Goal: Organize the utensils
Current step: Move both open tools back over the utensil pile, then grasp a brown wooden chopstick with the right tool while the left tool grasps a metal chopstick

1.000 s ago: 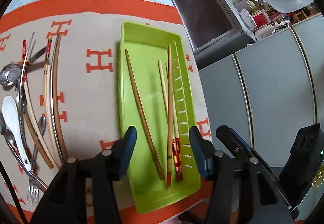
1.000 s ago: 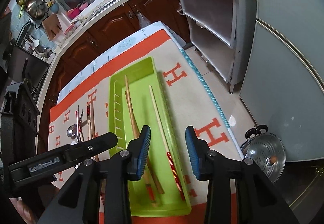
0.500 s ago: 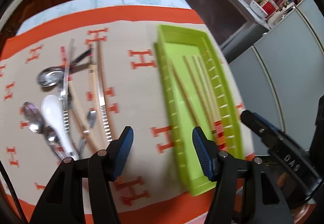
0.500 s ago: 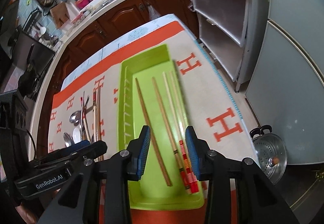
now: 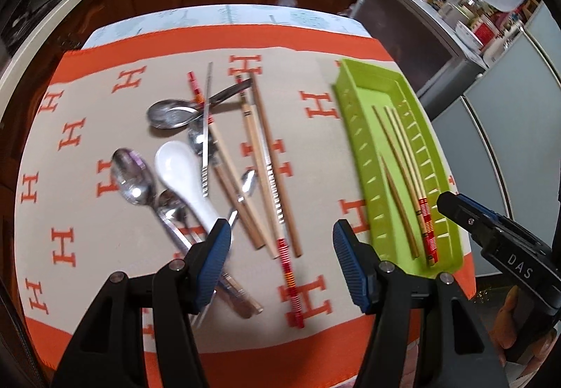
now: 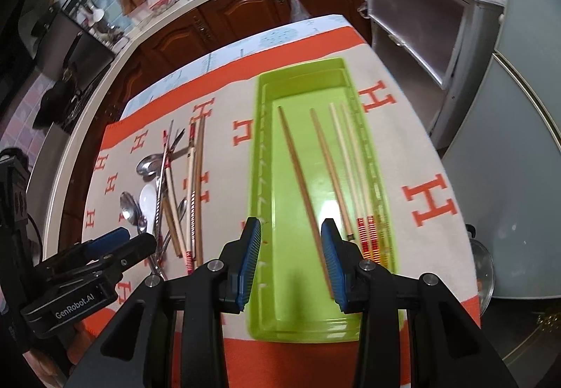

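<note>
Steel spoons point(image 5: 140, 184) lie just left of the empty, parted left claw point(image 5: 280, 247)

Soft, even daylight is filling the kitchen, leaving only faint shadows under the utensils point(image 5: 224, 174). A pale glare is sitting on the floor of the green tray point(image 6: 328, 205), and the spoons are glinting. Motion blur is smearing the tray's edges and the cloth's point(image 5: 87, 114) letters. Both views are bending strongly and darkening toward the rims.
</note>
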A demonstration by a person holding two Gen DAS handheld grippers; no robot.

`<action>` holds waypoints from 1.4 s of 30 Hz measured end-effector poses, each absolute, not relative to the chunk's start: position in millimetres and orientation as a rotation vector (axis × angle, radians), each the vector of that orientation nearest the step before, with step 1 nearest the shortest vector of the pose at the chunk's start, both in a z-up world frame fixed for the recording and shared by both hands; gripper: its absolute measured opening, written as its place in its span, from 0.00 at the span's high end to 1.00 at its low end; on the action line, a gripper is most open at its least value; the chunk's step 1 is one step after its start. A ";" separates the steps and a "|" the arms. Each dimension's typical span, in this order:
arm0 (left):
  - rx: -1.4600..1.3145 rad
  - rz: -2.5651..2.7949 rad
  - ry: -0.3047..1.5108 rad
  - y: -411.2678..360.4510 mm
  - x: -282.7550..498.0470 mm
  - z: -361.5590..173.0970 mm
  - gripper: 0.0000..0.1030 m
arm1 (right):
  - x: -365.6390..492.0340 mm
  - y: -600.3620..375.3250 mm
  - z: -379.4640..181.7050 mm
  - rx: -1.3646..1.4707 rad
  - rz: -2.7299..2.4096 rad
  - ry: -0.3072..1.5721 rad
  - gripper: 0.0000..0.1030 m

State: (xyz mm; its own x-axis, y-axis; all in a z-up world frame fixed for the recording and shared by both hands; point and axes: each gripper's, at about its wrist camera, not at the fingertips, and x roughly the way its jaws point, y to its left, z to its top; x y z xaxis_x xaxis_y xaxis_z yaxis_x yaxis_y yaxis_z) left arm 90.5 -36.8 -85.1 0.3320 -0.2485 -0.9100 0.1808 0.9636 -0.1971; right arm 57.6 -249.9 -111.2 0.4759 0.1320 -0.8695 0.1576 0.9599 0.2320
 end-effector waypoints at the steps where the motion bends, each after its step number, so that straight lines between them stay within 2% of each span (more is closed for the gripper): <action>1: -0.071 -0.273 1.199 -31.4 89.9 -85.7 0.43 | 57.7 -245.8 -110.2 0.293 -0.009 1.081 0.65; 28: -0.174 -0.125 1.261 61.0 91.8 -121.4 0.43 | 90.2 -182.3 -112.3 0.248 0.153 1.135 0.65; 33: -0.210 -0.148 1.268 67.0 99.7 -122.9 0.58 | 108.2 -164.5 -117.7 0.214 0.195 1.153 0.65; 35: -0.217 -0.160 1.270 66.3 105.4 -122.5 0.67 | 114.9 -157.1 -119.2 0.203 0.206 1.156 0.65; 39: -0.216 -0.211 1.269 58.7 121.4 -120.5 0.76 | 136.2 -144.1 -125.2 0.174 0.227 1.172 0.75; 41: -0.212 -0.235 1.273 51.3 134.0 -121.3 0.90 | 148.0 -139.2 -130.2 0.174 0.241 1.188 0.77; 42: -0.215 -0.241 1.277 48.0 140.8 -122.2 0.90 | 156.0 -137.4 -134.8 0.172 0.248 1.206 0.80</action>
